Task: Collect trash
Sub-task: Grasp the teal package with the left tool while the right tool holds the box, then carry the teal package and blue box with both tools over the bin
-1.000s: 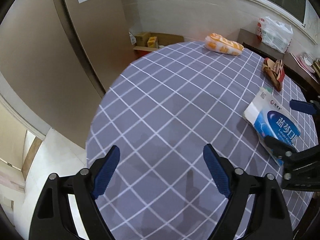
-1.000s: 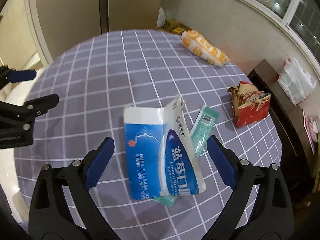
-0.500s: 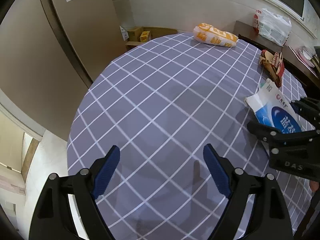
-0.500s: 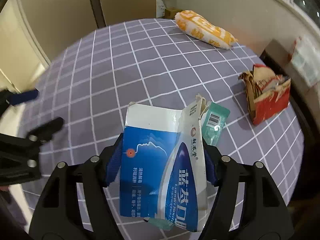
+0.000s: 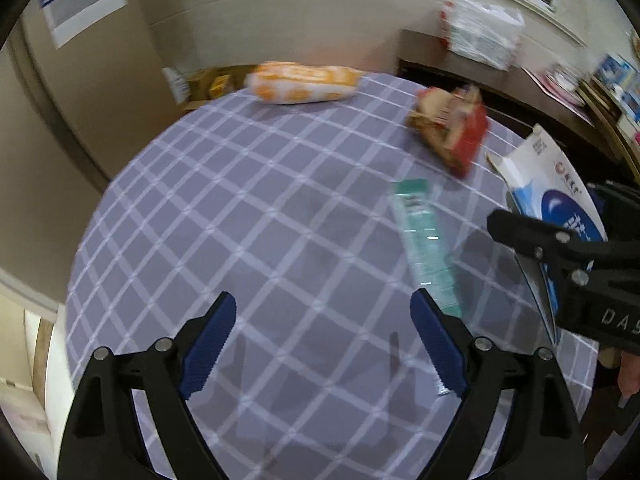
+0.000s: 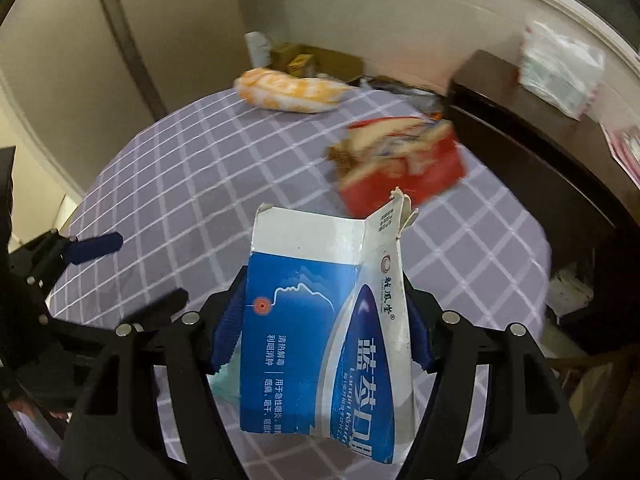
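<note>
Here the right gripper point(image 6: 320, 332) is clamped across the lower half of the torn blue box point(image 6: 324, 344), lifted off the table point(image 5: 248, 216) with its ragged end pointing away, presumably so it can be carried off as trash. The left gripper point(image 5: 320, 340) hangs with jaws spread wide and nothing in them, angled down at the table just left of the green packet point(image 5: 424, 248). Beyond that packet lie the red carton point(image 5: 452, 128) and orange bag point(image 5: 304, 82), both uncollected.
</note>
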Demonstrator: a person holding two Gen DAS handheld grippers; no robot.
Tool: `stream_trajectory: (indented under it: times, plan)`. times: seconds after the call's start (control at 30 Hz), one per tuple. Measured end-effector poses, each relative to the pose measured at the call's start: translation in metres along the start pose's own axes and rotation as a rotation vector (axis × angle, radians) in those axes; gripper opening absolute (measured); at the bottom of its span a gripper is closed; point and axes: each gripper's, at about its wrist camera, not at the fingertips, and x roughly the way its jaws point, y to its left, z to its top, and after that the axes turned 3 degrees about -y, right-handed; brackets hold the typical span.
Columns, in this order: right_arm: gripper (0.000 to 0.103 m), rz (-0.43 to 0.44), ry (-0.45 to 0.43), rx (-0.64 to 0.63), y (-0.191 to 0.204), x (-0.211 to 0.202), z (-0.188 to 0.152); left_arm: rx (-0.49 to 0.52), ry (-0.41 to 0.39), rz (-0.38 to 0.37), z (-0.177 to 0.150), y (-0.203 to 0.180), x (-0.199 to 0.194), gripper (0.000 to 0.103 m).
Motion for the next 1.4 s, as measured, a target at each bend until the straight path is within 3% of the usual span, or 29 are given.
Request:
stream_trajectory:
  times: [0.27,0.3,0.33,0.4,0.5,0.77,1.17,1.4]
  plan:
    - [0.067,-0.054,0.010,0.052,-0.042,-0.005,-0.016,0.078,0.035,0.000,0.009,-0.052,0.034,0.087]
    - [0.067,-0.056,0.011,0.052,-0.044,-0.005,-0.018,0.079,0.022,-0.015,0.009,-0.054,0.037,0.077]
    - [0.067,-0.054,0.013,0.054,-0.045,-0.004,-0.020,0.067,0.004,-0.061,0.010,-0.054,0.036,0.059]
    - [0.067,-0.051,0.020,0.053,-0.046,-0.003,-0.024,0.060,-0.011,-0.053,0.011,-0.052,0.031,0.027]
    - [0.067,-0.046,0.025,0.049,-0.044,-0.003,-0.027,0.031,0.002,-0.086,0.011,-0.043,0.028,0.027]
    - [0.067,-0.010,0.021,0.015,-0.018,-0.002,-0.026,-0.007,0.009,-0.059,-0.003,-0.019,0.016,0.027]
    - [0.067,0.048,0.032,-0.082,0.062,0.006,-0.019,-0.092,-0.051,-0.007,-0.024,0.045,-0.014,0.027]
    - [0.067,0.097,0.033,-0.154,0.120,0.010,-0.012,-0.191,-0.079,0.052,-0.048,0.103,-0.036,0.027]
